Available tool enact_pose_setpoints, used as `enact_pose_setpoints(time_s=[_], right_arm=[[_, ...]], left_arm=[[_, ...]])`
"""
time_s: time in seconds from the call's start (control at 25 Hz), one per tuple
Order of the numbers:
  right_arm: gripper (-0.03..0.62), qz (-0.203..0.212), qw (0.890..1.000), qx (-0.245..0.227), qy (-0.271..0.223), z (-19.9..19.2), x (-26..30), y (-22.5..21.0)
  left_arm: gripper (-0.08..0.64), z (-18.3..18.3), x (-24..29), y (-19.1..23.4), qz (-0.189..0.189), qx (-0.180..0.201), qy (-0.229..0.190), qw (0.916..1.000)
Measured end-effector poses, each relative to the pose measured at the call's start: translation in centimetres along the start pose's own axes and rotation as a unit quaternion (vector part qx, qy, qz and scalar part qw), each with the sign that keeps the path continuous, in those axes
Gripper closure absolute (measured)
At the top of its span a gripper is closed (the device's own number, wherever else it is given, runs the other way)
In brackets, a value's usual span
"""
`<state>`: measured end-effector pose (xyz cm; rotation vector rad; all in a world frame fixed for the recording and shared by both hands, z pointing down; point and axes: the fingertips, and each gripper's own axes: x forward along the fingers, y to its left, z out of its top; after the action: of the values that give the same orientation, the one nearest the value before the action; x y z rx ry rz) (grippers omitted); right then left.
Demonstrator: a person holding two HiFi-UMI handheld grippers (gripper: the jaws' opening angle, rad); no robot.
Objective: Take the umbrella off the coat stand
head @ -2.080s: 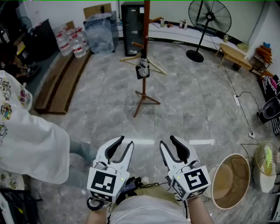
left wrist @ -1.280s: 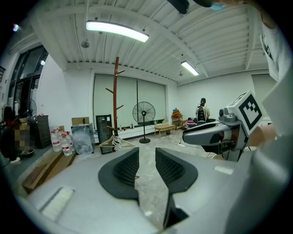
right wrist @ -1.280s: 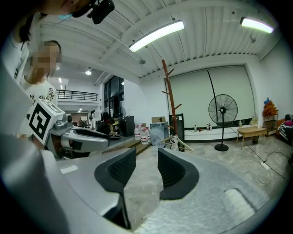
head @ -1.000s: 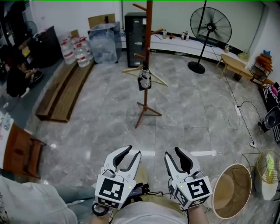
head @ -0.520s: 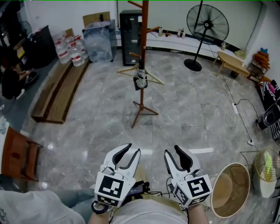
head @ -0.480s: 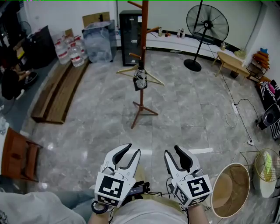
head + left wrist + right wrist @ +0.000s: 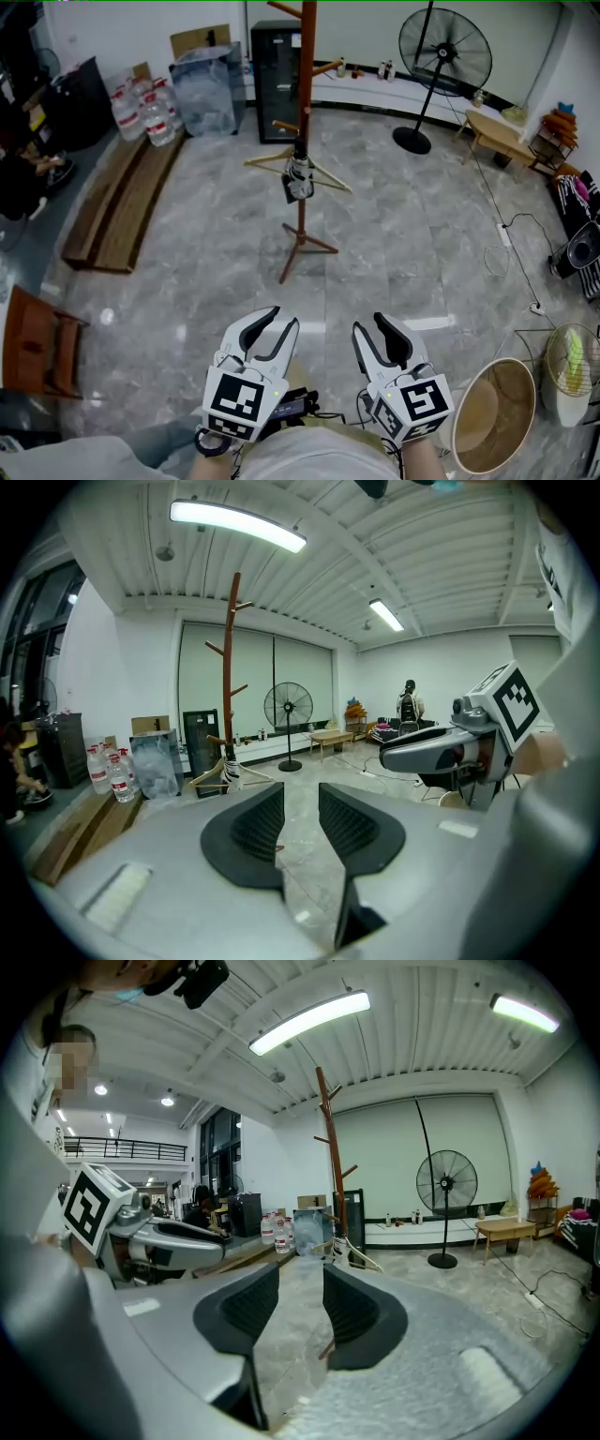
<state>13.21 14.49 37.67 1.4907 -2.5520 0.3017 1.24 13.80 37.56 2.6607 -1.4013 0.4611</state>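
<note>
A tall brown wooden coat stand rises from the grey floor well ahead of me. A small folded black-and-white umbrella hangs on its pole, next to a wooden hanger. My left gripper and right gripper are held side by side low in the head view, far short of the stand, both open and empty. In the left gripper view the stand and umbrella are beyond the open left gripper. From the right gripper, the stand is likewise distant.
A standing fan and a low wooden table are at the back right, a black cabinet behind the stand. Water bottles and wooden planks line the left. A round basket sits near my right, a brown chair at my left.
Both grippers have edged forward towards the stand, still open. The person in white at the lower left has almost slid out of the head view.
</note>
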Motion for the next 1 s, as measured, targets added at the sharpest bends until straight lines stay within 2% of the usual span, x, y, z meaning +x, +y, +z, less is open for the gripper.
enact_pose_setpoints(time_s=[1.0], right_arm=[[0.448, -0.025, 0.999, 0.011, 0.018, 6.2, 14.8, -6.3]], left_arm=[[0.445, 4.8, 12.8, 12.2, -0.025, -0.003, 0.016, 0.9996]])
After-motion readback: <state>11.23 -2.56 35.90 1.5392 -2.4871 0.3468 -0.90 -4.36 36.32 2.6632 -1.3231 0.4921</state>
